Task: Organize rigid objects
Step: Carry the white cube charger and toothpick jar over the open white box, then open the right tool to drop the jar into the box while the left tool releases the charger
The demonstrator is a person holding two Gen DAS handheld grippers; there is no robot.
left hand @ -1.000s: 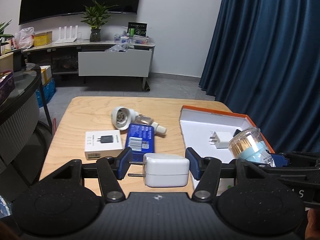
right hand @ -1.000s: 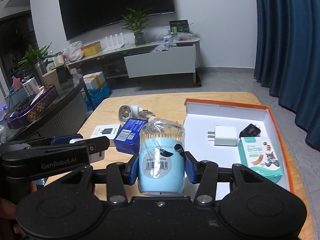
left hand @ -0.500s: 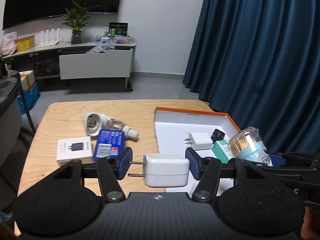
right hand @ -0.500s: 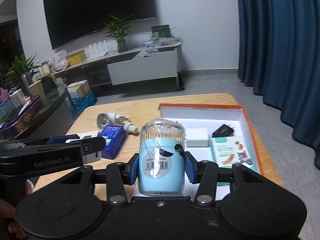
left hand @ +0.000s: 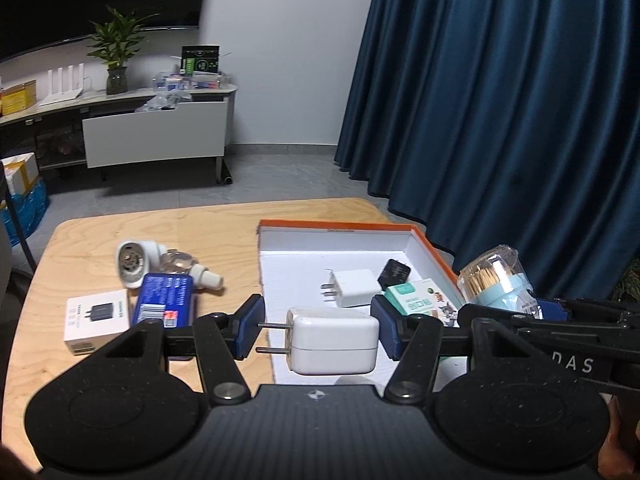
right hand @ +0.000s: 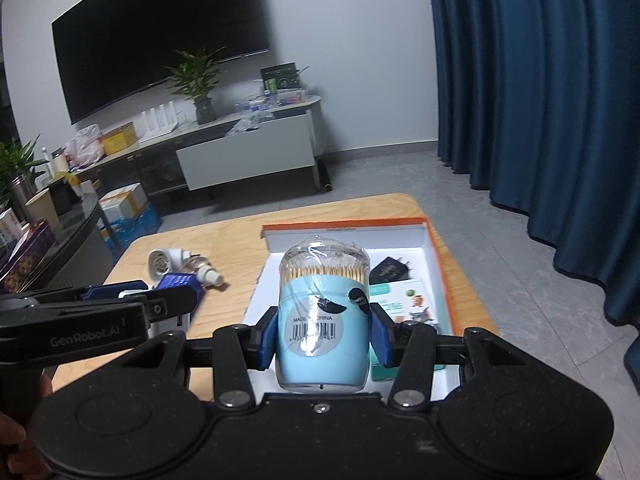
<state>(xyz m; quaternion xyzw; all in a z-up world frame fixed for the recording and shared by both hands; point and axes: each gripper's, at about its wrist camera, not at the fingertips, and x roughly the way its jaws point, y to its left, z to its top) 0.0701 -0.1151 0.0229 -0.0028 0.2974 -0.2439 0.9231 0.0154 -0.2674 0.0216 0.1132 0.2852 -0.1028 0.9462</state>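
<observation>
While both hands carry something, the loose things wait near the left edge of the tabletop (left hand: 92, 240): a small white box (left hand: 97, 319), a blue pack (left hand: 166, 300) and a white bulb-shaped thing (left hand: 132, 262). They look hard and light, so pinching their flat sides should work.

The left gripper (left hand: 318, 330) has its jaws closed on a white charger (left hand: 334, 340). It is smooth, hard and probably slippery; its metal pins poke toward the left pad.

The right gripper (right hand: 322, 338) squeezes a blue toothpick jar (right hand: 322, 320) round its middle. Its clear top looks thin and easy to crack.

The orange-edged box (left hand: 340, 226) sits by the right edge of the tabletop. Its near left part is bare, with a small white plug (left hand: 354, 287), a black plug (left hand: 395, 273) and a green packet (left hand: 420, 298) farther in. The low walls could catch things going in.
</observation>
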